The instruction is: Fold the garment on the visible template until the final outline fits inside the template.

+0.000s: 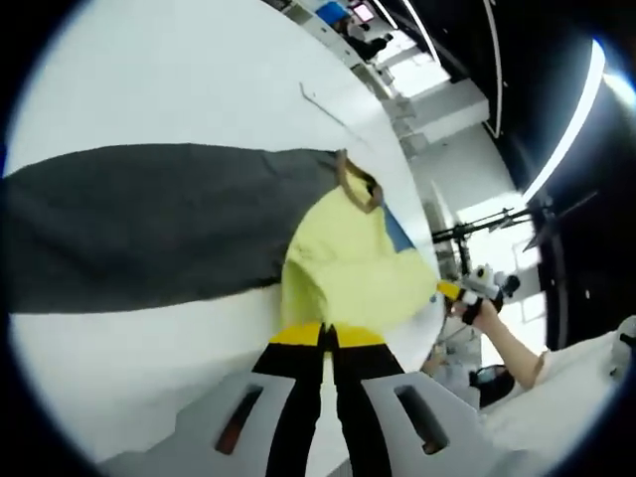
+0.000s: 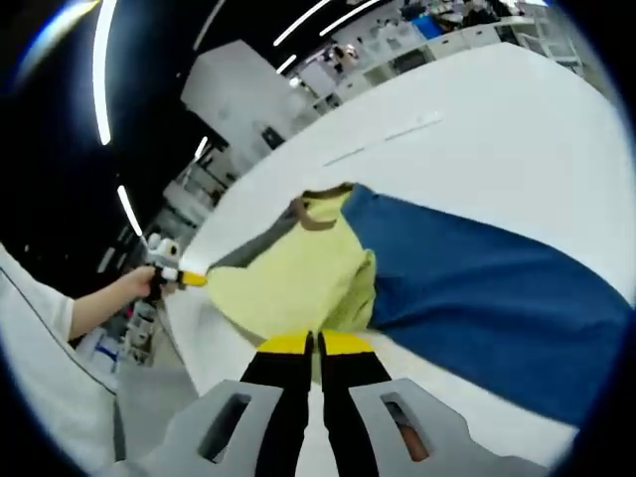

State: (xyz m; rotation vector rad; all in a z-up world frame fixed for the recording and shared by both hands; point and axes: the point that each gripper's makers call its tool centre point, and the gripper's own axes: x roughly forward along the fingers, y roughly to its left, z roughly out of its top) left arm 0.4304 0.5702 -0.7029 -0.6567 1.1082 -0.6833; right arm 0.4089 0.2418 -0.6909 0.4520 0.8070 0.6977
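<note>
Left gripper (image 1: 327,336): my jaws stand pressed together on the near hem of the garment (image 1: 348,263), the yellow cloth pinched between the yellow tips. Right gripper (image 2: 315,343): jaws likewise closed on the yellow cloth at its near edge, so I hold the piece at two points and it hangs stretched between them, lifted off the table (image 1: 179,60).

In the left gripper view the right gripper shows again beyond the far yellow corner, held in a hand (image 1: 477,298). In the right gripper view the left gripper appears at the garment's opposite corner, with a hand (image 2: 134,283) behind it. The two grippers therefore face one another across the garment.

The garment's yellow part lies between the grippers. Its long axis runs away from both of them across the table, toward the brown collar (image 1: 356,181). From the collar a grey panel (image 1: 139,224) spreads to one side in the left gripper view, and a blue panel (image 2: 497,288) spreads to the other side in the right gripper view.

Thin lines on the table (image 1: 320,104) past the collar are, in my judgement, the template; the coming fold would carry the held edge toward the collar. Neither arm is clearly nearer.
</note>
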